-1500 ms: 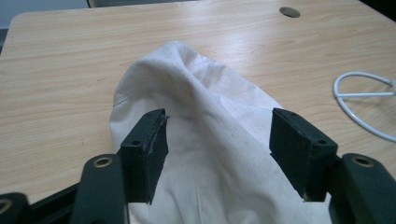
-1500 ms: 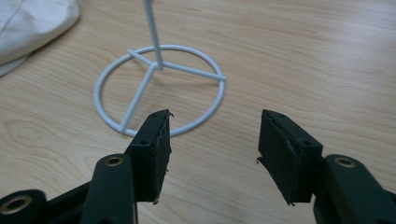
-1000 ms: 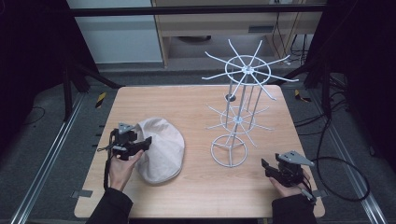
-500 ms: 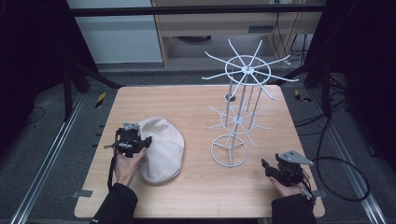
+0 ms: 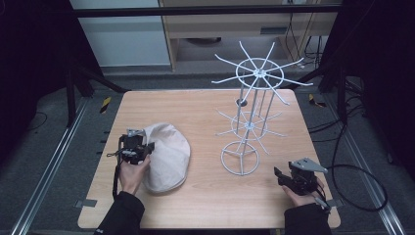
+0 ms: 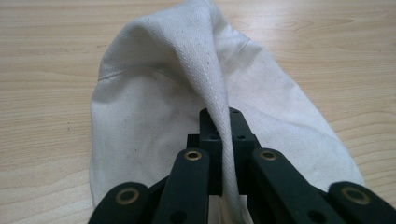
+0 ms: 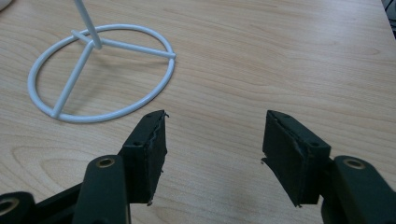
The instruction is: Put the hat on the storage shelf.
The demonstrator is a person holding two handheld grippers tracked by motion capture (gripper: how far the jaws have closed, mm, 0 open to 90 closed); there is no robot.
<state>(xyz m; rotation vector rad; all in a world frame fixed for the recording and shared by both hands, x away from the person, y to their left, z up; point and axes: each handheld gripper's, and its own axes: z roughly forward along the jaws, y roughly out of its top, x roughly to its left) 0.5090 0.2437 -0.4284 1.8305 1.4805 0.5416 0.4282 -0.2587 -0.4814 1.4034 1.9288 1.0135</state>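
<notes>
Your left gripper (image 6: 219,140) has just clamped a fold of the cap (image 5: 166,154), lifting its edge; your right gripper (image 7: 212,149) stays wide open, empty, near the rack (image 5: 252,105).

High view overlooks whole table (image 5: 205,200), tool views close, low, sharing tabletop

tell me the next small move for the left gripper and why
Probably lift straight up a little. The left gripper is shut on a pinched fold of the cream cap, most of which lies on the table. The white wire rack stands to its right, and the right gripper waits open.
</notes>
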